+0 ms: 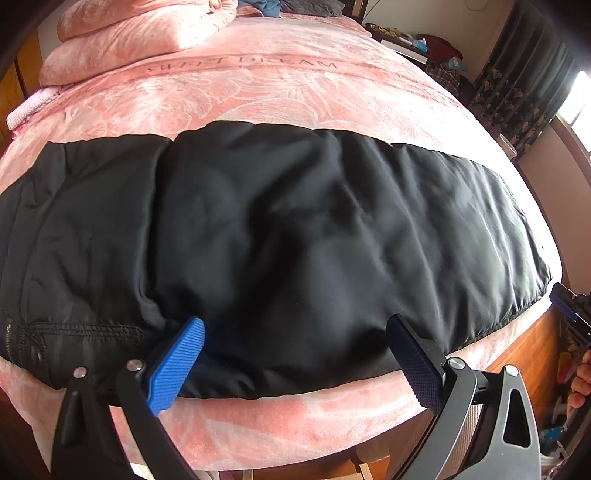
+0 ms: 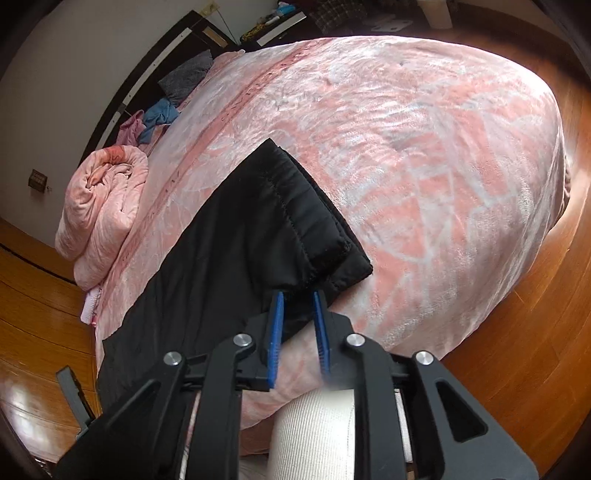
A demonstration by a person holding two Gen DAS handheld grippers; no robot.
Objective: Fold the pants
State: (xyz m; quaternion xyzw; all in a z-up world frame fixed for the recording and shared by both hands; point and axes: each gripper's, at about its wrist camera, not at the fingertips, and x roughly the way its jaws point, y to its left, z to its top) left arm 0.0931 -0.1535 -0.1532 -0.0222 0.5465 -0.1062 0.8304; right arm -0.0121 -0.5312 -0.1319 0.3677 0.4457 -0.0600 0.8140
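Because the black padded pants [image 1: 295, 229], spread across the pink bed [image 1: 258, 96], look soft, light and slippery, their stitched cuff [image 2: 314, 229] just ahead of the slightly parted, unclamped right gripper [image 2: 298, 295] is judged the firmest hold, while the wide-open left gripper [image 1: 295, 325] straddles the near edge.

The pants [image 1: 295, 229] lie across the bed's [image 1: 280, 96] near edge, rolled quilt [image 1: 140, 33] beyond.

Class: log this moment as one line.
black pants: flat on pink bed | left tongs: open, over near edge | right tongs: narrowly open at cuff
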